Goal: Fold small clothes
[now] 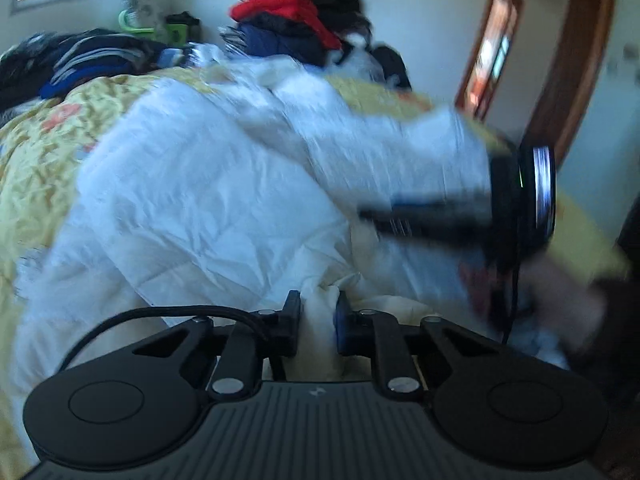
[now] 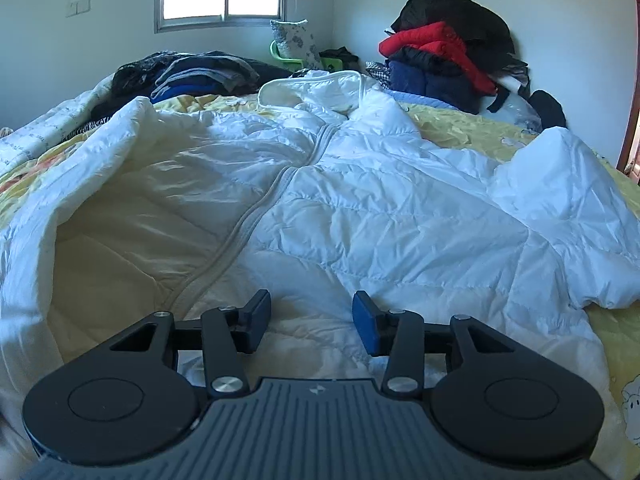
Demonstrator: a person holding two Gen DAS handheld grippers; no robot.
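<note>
A white quilted jacket [image 2: 360,208] lies spread on the bed, zip [image 2: 256,216] up the middle and hood [image 2: 320,84] at the far end. Its left front is folded back and shows the cream lining [image 2: 132,232]. My right gripper [image 2: 311,320] hovers open over the near hem, with nothing pinched between its blue pads. In the left wrist view the jacket [image 1: 200,200] is blurred. My left gripper [image 1: 318,312] is shut on a bunch of its cream hem fabric. The black body [image 1: 508,200] of the right tool and a hand [image 1: 568,304] show blurred to the right.
A yellow patterned bedspread [image 2: 460,128] lies under the jacket. A stack of dark clothes [image 2: 200,72] sits at the far left of the bed. Red, black and navy coats [image 2: 440,56] are piled at the far right corner. A wooden door frame [image 1: 580,60] stands to the right.
</note>
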